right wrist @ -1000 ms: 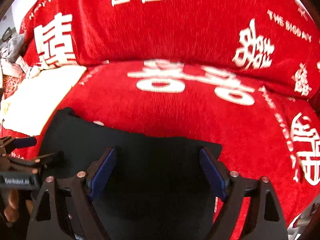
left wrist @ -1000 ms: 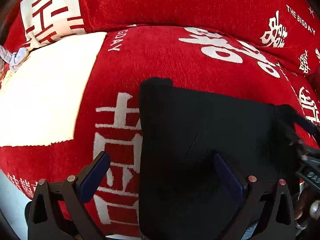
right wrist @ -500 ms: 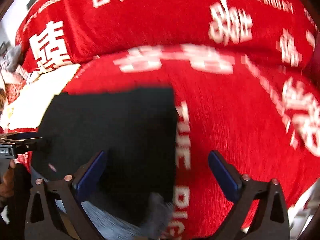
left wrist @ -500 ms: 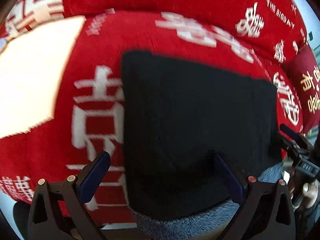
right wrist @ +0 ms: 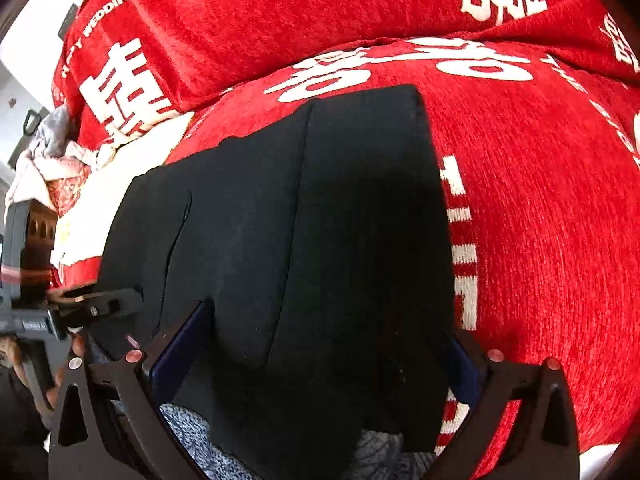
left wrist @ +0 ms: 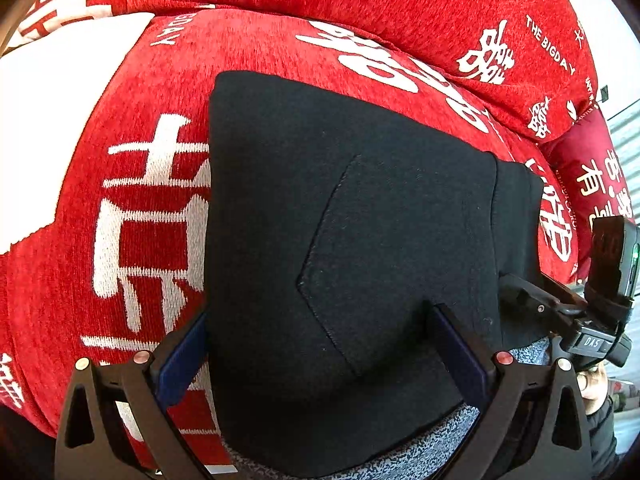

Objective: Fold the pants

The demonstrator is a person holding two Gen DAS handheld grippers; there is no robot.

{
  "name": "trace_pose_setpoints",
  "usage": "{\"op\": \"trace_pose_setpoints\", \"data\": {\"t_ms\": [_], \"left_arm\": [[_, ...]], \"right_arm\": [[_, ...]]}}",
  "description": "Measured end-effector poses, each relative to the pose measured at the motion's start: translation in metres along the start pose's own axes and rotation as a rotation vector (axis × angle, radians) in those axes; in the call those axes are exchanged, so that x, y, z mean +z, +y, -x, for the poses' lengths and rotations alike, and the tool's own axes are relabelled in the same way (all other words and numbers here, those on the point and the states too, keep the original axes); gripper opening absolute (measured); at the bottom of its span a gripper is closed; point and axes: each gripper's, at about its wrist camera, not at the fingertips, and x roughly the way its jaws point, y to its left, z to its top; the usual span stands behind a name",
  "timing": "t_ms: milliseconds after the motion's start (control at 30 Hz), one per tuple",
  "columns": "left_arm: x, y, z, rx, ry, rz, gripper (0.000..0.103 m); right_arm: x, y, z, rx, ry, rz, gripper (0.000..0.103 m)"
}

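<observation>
Black folded pants (left wrist: 352,240) lie as a flat rectangle on the red sofa seat; a stitched back pocket faces up. They also fill the middle of the right wrist view (right wrist: 304,248), with a fold line down them. My left gripper (left wrist: 320,340) is open, its blue pads over the near left part of the pants, holding nothing. My right gripper (right wrist: 320,344) is open over the near right part, holding nothing. Each gripper shows in the other's view: the right one (left wrist: 560,308) at the right edge, the left one (right wrist: 80,300) at the left edge.
The red sofa cover (left wrist: 140,208) has white characters; its back cushion (right wrist: 320,8) rises behind. A white cloth (left wrist: 48,120) lies to the left of the pants. A grey speckled fabric (left wrist: 420,452) shows under the pants' near edge. A dark red pillow (left wrist: 592,168) sits far right.
Both grippers have drawn back and turned, open throughout. The pants lie still, and the grey fabric at their near edge has come into view.
</observation>
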Motion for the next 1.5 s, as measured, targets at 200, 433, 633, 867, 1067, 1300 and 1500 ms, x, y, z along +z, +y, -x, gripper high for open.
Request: {"op": "trace_pose_setpoints", "data": {"t_ms": [200, 433, 633, 867, 1067, 1300, 1500], "left_arm": [[-0.005, -0.003, 0.009, 0.004, -0.030, -0.045, 0.088], [-0.007, -0.009, 0.021, 0.033, -0.082, -0.085, 0.059], [-0.006, -0.020, 0.037, 0.078, -0.096, -0.118, 0.047], [0.003, -0.009, 0.069, 0.075, -0.133, -0.083, 0.047], [0.019, 0.000, 0.087, 0.105, -0.162, -0.077, 0.047], [0.045, 0.017, 0.091, 0.126, -0.159, -0.046, 0.047], [0.063, 0.031, 0.087, 0.141, -0.143, -0.035, 0.047]], "right_arm": [[-0.003, 0.009, 0.015, -0.029, -0.020, 0.041, 0.080], [-0.002, 0.032, 0.033, -0.046, -0.056, 0.100, 0.059], [0.004, 0.058, 0.052, -0.033, -0.102, 0.156, 0.047], [0.023, 0.085, 0.067, -0.007, -0.144, 0.194, 0.044], [0.047, 0.103, 0.065, 0.008, -0.164, 0.204, 0.044], [0.077, 0.115, 0.050, 0.025, -0.153, 0.194, 0.044], [0.096, 0.115, 0.032, 0.032, -0.133, 0.168, 0.044]]}}
